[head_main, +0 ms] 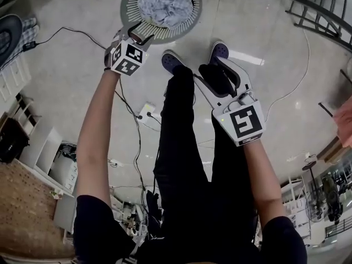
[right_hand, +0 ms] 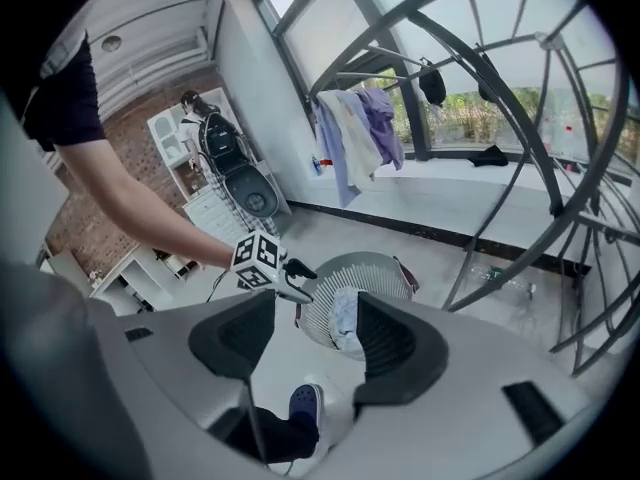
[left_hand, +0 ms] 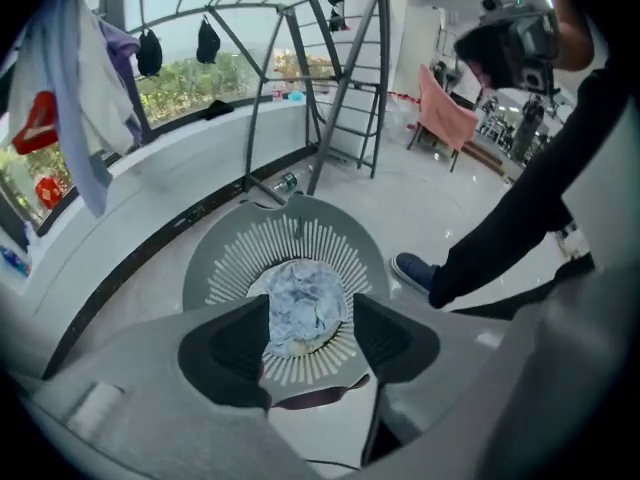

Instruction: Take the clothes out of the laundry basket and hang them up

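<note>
Logged left gripper (head_main: 136,37) open and empty just above laundry basket (head_main: 127,9) on floor, crumpled pale-blue garment (head_main: 164,5) inside, right gripper (head_main: 215,70) open too, well apart; judged best to descend straight, pinching a raised fold deeply.

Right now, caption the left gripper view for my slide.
Open left gripper aimed at the slotted laundry basket holding crumpled pale clothes.

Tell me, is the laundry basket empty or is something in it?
Not empty: a crumpled pale cloth lies inside the laundry basket.
</note>
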